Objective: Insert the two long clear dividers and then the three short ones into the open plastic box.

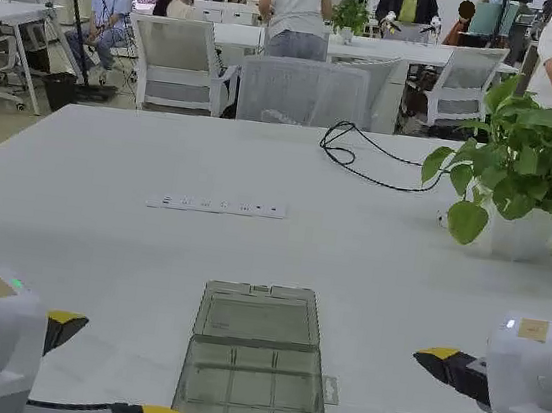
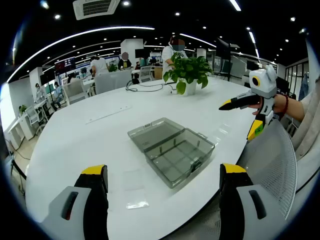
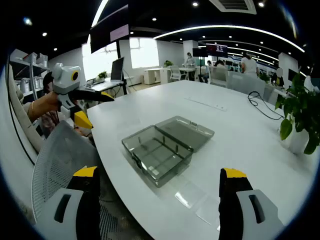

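The smoky clear plastic box (image 1: 251, 390) lies open at the table's near edge, its lid (image 1: 258, 315) folded flat away from me. Faint lines cross its inside; I cannot tell whether they are ribs or dividers. Flat clear dividers (image 2: 134, 181) lie on the table on the box's left side, and more clear pieces (image 3: 192, 197) on its right. My left gripper (image 1: 114, 373) hovers open left of the box (image 2: 177, 155), with nothing between its jaws. My right gripper (image 1: 399, 403) stands open on the other side of the box (image 3: 157, 152), also holding nothing.
A white power strip (image 1: 218, 204) lies mid-table. A potted plant (image 1: 530, 187) stands at the right and a black cable (image 1: 363, 157) loops behind it. Chairs (image 1: 305, 91) line the far edge, and a mesh chair back (image 3: 60, 155) sits by the near edge.
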`<state>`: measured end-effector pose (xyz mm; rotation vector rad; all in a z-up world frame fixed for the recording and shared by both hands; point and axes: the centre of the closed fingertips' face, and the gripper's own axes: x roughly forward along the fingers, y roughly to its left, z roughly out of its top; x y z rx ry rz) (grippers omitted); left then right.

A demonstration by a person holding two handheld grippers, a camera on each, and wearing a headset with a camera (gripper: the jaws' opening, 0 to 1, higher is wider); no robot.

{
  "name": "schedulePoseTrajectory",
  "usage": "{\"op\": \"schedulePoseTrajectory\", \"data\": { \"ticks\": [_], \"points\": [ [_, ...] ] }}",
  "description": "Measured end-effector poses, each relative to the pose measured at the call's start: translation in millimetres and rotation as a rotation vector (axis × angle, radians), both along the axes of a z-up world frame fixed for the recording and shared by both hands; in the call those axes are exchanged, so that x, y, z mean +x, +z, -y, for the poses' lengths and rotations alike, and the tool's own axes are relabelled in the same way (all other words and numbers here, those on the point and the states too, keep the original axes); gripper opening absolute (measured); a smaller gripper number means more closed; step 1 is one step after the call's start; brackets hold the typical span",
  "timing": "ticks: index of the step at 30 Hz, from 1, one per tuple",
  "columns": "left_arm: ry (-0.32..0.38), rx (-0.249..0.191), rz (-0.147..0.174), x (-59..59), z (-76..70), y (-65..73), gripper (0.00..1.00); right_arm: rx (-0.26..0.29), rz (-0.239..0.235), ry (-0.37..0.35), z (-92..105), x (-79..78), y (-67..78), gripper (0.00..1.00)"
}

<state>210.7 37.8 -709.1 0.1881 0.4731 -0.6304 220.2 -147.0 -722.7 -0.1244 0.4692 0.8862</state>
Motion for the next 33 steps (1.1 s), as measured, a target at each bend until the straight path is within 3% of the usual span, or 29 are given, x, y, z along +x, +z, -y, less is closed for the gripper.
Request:
{"op": "schedulePoseTrajectory", "data": {
  "ticks": [33],
  "points": [
    [0.01, 0.003, 0.003, -3.5, -6.7, -0.8, 1.0, -0.054, -0.009, -0.001, 3.9, -2.4, -9.8, 1.0]
  ]
}}
